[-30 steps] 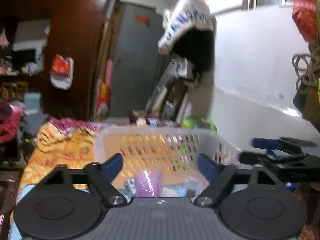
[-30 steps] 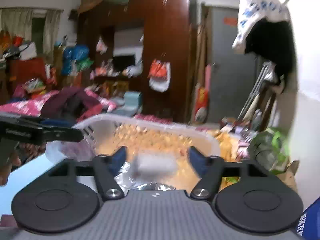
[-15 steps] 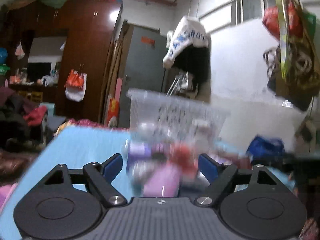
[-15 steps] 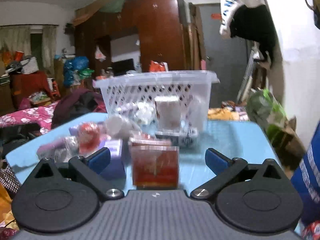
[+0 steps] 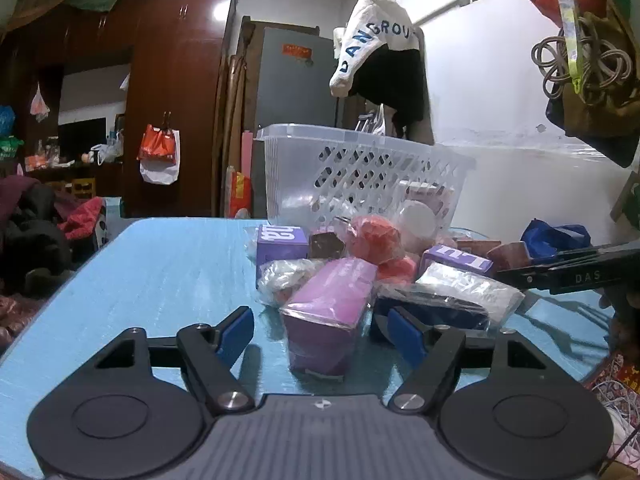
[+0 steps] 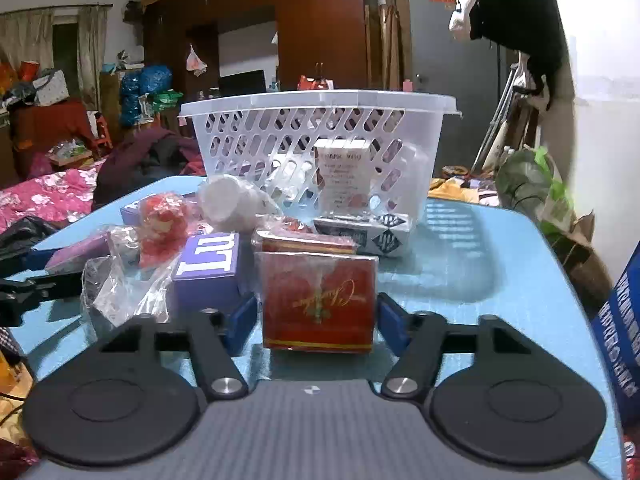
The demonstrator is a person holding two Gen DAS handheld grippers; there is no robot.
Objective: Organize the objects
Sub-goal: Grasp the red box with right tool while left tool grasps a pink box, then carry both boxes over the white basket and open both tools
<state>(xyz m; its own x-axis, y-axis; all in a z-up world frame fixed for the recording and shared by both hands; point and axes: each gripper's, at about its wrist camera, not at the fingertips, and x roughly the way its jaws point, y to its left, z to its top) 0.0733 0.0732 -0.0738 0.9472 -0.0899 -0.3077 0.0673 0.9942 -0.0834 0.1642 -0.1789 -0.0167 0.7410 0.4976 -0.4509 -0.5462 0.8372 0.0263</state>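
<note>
A white perforated basket (image 5: 360,168) (image 6: 320,136) stands on the blue table (image 5: 160,272) (image 6: 480,264) behind a pile of small packages. My left gripper (image 5: 322,332) is open, its blue fingers either side of a pink-purple wrapped box (image 5: 328,312). My right gripper (image 6: 316,320) is open, its fingers either side of a red box with gold script (image 6: 316,300); contact cannot be told. Purple boxes (image 5: 280,240) (image 6: 208,272), red wrapped lumps (image 5: 372,236) (image 6: 164,220) and plastic bags lie in the pile.
A white and red box (image 6: 344,176) leans against the basket. A black and white carton (image 6: 368,236) lies before it. The right gripper's arm (image 5: 568,272) shows at the left wrist view's right side. A blue bag (image 6: 624,320) sits at the table's right edge.
Both grippers dropped from above the basket to table level and settled in front of the pile. The view has gone from blurred to sharp.
</note>
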